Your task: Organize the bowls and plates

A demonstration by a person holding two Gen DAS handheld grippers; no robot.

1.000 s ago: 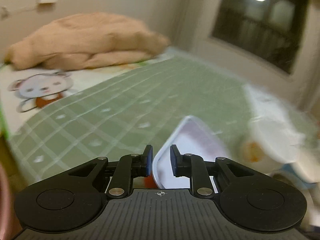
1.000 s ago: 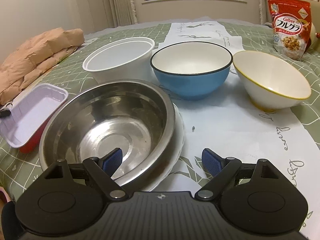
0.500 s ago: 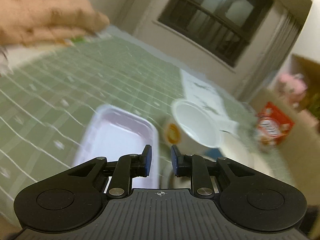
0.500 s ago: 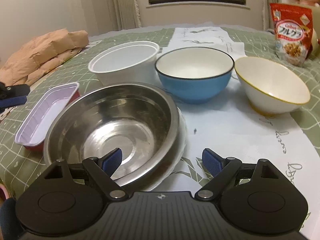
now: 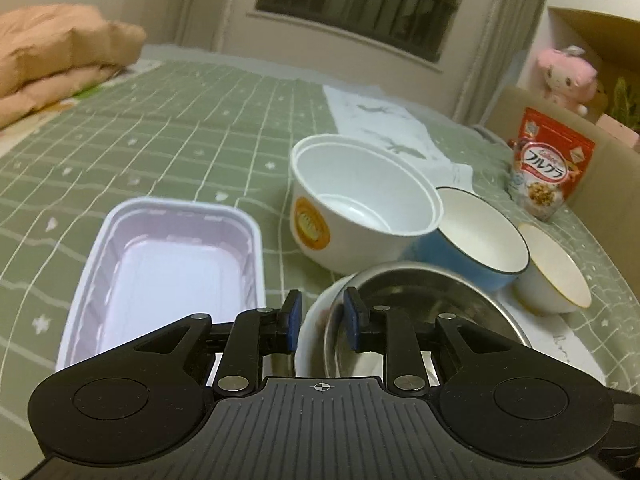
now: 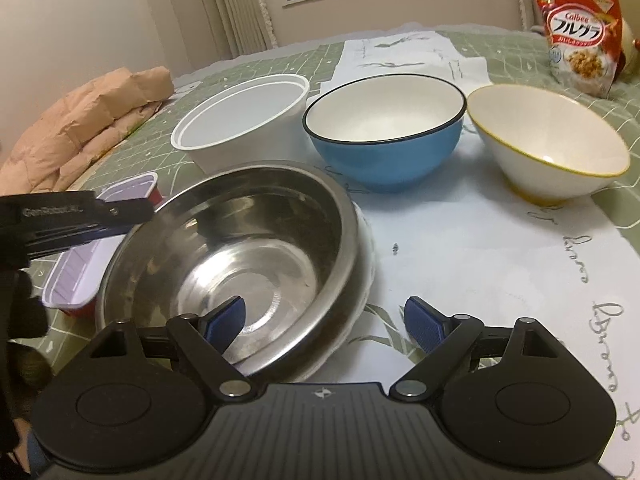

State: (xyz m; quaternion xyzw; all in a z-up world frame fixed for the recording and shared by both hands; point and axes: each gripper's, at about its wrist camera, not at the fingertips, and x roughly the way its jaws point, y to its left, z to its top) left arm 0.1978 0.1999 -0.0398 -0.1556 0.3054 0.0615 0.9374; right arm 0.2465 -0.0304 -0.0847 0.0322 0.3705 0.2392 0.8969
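Note:
A steel bowl (image 6: 240,256) sits in a white plate (image 6: 366,248) on the bed. My right gripper (image 6: 324,316) is open over its near rim, one finger inside the bowl and one outside. My left gripper (image 5: 322,324) hovers at the bowl's left edge (image 5: 420,292); its jaws are opening, with the plate's rim seen between them but no pad pressing on it. A lavender tray with a red outside (image 5: 168,264) lies free to the left. Behind stand a white plastic bowl (image 5: 360,200), a blue bowl (image 6: 384,136) and a yellow-rimmed white bowl (image 6: 548,140).
A white printed cloth (image 6: 480,240) covers the green checked bedspread (image 5: 180,132) under the bowls. A red cereal bag (image 6: 580,28) stands at the back right. A tan quilt (image 6: 80,128) is heaped at the far left, a pink plush toy (image 5: 564,72) beyond the bed.
The left gripper let go of the lavender tray, which now lies flat on the bed, then swung right to the steel bowl's edge with its jaws widening. The right gripper stayed put.

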